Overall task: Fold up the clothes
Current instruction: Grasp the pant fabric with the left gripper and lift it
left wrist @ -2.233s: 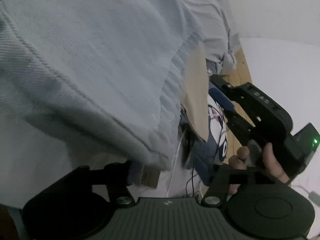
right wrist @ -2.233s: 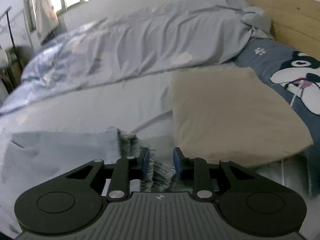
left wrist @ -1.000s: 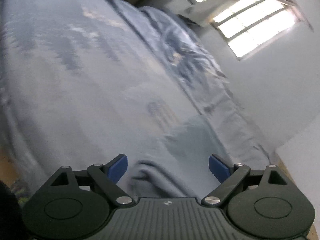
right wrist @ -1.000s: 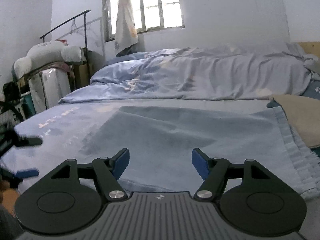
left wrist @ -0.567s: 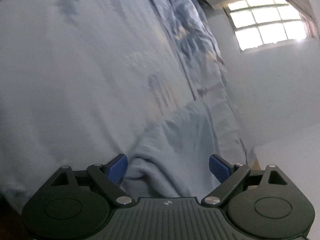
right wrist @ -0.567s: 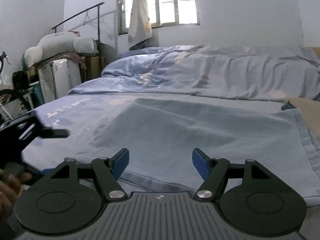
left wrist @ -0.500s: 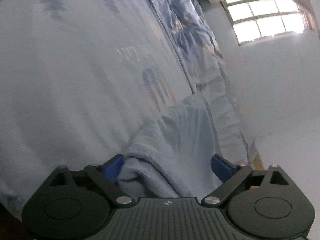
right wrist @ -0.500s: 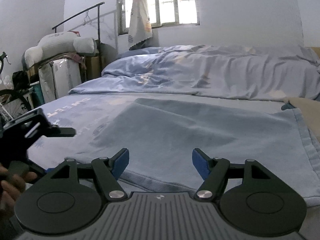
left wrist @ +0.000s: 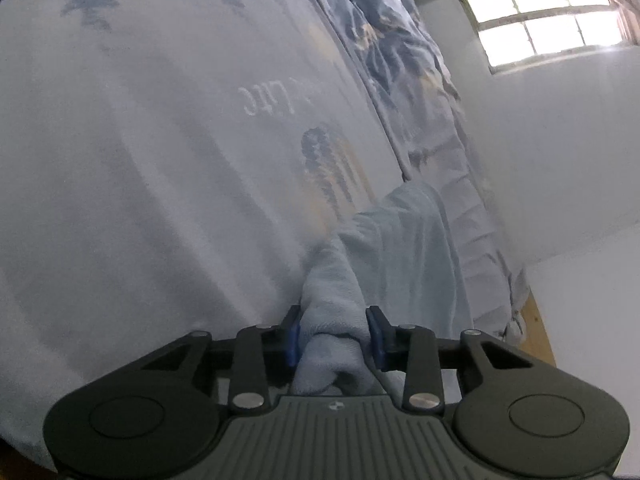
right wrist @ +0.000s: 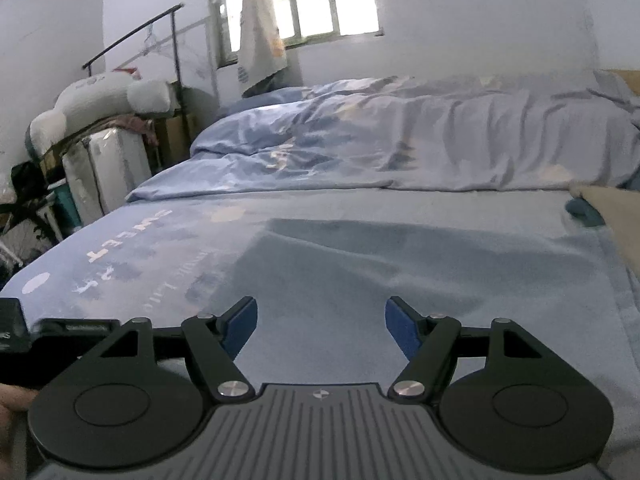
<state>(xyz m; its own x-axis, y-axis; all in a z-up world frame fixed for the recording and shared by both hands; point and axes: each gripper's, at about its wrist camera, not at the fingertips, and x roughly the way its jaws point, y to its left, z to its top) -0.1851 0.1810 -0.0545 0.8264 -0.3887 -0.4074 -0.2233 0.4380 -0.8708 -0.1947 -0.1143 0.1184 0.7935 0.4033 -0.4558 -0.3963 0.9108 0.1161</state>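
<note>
Here the left claw (left wrist: 333, 334) pinches the garment's (left wrist: 404, 256) bunched edge, while the right claw (right wrist: 320, 326) gapes over its flat spread.

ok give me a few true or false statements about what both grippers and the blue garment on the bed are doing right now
1. The left gripper is shut on a bunched edge of the light blue garment. True.
2. The right gripper is clamped on the garment too. False: its jaws stand wide open with nothing between them, above the garment.
3. In the right wrist view the garment lies spread fairly flat on the bed sheet. True.
4. The rumpled duvet lies on top of the garment. False: it is heaped beyond the garment, toward the window wall.
5. A tan pillow shows at the right edge of the right wrist view. True.
</note>
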